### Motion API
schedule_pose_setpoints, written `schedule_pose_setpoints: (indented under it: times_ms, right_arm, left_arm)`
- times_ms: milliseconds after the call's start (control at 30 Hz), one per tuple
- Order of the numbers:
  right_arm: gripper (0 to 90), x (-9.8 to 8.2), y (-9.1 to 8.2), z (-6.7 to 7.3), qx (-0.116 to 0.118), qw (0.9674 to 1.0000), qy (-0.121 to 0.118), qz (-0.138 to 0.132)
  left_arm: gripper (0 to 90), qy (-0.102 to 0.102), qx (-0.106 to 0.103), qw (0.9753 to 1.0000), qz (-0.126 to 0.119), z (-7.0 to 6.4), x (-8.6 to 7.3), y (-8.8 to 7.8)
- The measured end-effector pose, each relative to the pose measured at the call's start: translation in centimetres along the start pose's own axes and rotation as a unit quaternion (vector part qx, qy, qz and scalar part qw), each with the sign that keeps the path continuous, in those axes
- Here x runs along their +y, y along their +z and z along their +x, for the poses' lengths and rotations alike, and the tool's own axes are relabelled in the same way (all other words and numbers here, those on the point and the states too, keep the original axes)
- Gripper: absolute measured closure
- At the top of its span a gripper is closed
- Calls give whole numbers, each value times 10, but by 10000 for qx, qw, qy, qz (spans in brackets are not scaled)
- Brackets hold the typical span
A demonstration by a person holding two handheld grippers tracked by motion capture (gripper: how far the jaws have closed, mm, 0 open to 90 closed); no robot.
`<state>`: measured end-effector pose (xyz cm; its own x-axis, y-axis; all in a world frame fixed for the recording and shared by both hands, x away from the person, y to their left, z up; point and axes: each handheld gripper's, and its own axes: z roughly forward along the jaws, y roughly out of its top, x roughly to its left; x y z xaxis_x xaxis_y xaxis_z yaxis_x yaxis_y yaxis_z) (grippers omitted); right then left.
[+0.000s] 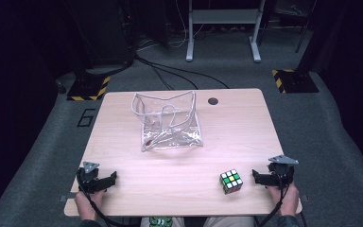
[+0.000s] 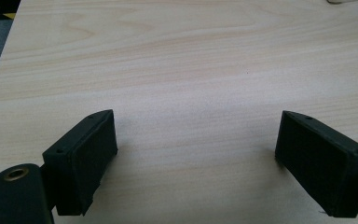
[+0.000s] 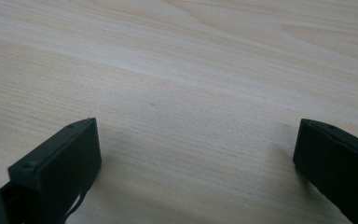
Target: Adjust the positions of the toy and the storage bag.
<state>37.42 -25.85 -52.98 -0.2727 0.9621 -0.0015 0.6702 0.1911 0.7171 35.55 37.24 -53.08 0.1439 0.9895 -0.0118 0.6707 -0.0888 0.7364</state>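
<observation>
Nothing has been started yet. The puzzle cube [image 1: 231,181] sits on the table [image 1: 246,132], just beside the right tool [image 1: 256,177]. The clear bag [image 1: 168,122] lies farther back. Both tools, left tool [image 1: 113,177] included, are held wide open and empty.

The high view was soft and low in detail. The pale surface [image 1: 246,123] was brightly lit from overhead, while the surrounding floor [image 1: 340,142] and background fell into deep darkness. The clear plastic bag [image 1: 170,123] showed faint glare. In both gripper views the wood grain was reasonably sharp; the near jaws were dark, slightly blurred, and cast soft shadows.
</observation>
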Motion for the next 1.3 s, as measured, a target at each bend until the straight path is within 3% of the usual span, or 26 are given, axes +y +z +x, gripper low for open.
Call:
schedule_pose_setpoints:
  times_ms: [767, 1033, 1300]
  right_arm:
    - [10, 0, -1, 1, -25, 10000, 20, -1]
    - [0, 0, -5, 7, -143, 9996, 180, 191]
    - [0, -1, -16, 15, 34, 9996, 150, 249]
  left_arm:
    - [125, 2, 44, 10000, -1, -3, 5, 5]
    - [126, -33, 61, 10000, -16, -4, 6, 6]
    - [126, -31, 76, 10000, -10, -4, 6, 6]
